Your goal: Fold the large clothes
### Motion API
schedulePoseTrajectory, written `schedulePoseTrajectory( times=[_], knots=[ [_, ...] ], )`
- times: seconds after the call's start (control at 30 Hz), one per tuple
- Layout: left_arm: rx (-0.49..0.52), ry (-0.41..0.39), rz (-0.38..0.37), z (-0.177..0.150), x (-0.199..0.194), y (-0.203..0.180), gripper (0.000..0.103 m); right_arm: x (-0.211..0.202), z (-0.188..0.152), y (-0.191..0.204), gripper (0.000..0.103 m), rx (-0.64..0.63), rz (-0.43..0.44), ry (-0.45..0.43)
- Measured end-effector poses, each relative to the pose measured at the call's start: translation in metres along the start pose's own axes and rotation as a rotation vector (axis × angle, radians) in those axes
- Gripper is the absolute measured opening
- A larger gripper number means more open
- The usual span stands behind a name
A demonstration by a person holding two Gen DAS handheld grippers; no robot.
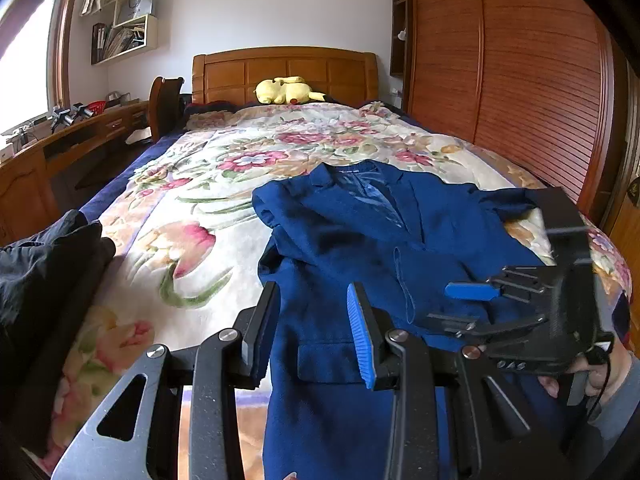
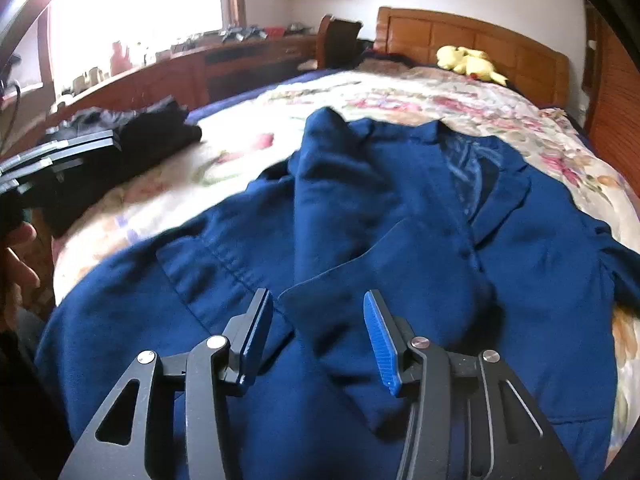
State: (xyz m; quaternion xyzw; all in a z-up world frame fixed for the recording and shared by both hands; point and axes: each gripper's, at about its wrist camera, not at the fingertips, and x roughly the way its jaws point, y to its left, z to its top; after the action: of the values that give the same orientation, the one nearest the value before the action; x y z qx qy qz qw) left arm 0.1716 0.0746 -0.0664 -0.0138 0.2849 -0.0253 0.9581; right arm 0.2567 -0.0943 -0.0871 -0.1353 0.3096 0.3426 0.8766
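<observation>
A navy blue suit jacket [image 1: 360, 240] lies front-up on the flowered bedspread [image 1: 192, 184], collar toward the headboard. One sleeve is folded across its chest [image 2: 332, 200]. My left gripper [image 1: 316, 312] is open above the jacket's left lower edge. My right gripper [image 2: 316, 320] is open just above the jacket's front hem, and it shows from the side in the left wrist view [image 1: 480, 300]. Neither holds cloth.
A pile of black clothes [image 1: 44, 264] lies at the bed's left edge, also in the right wrist view [image 2: 152, 128]. A yellow plush toy [image 1: 286, 90] sits by the wooden headboard. A wooden desk [image 1: 60, 144] stands left, a wardrobe [image 1: 520, 60] right.
</observation>
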Motion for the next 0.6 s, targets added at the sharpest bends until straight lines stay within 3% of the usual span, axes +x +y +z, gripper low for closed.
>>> schedulePoseTrajectory(
  times=[0.13,0.17,0.23,0.27,0.6],
  knots=[
    [0.001,0.001,0.002,-0.001,0.0,0.0,0.036,0.024,0.0,-0.005,0.047,0.016,-0.005,0.074],
    [0.001,0.0,0.001,0.0,0.0,0.0,0.036,0.027,0.003,-0.006,0.03,0.032,-0.002,0.075],
    [0.0,0.002,0.0,-0.001,0.001,0.0,0.036,0.024,0.005,-0.014,0.012,0.065,0.014,0.05],
    [0.0,0.0,-0.001,-0.001,0.001,0.0,0.036,0.02,0.008,-0.015,0.008,0.077,0.017,0.031],
    [0.01,-0.013,-0.029,-0.001,0.0,-0.006,0.036,-0.06,-0.003,-0.048,0.006,0.18,-0.103,-0.231]
  ],
)
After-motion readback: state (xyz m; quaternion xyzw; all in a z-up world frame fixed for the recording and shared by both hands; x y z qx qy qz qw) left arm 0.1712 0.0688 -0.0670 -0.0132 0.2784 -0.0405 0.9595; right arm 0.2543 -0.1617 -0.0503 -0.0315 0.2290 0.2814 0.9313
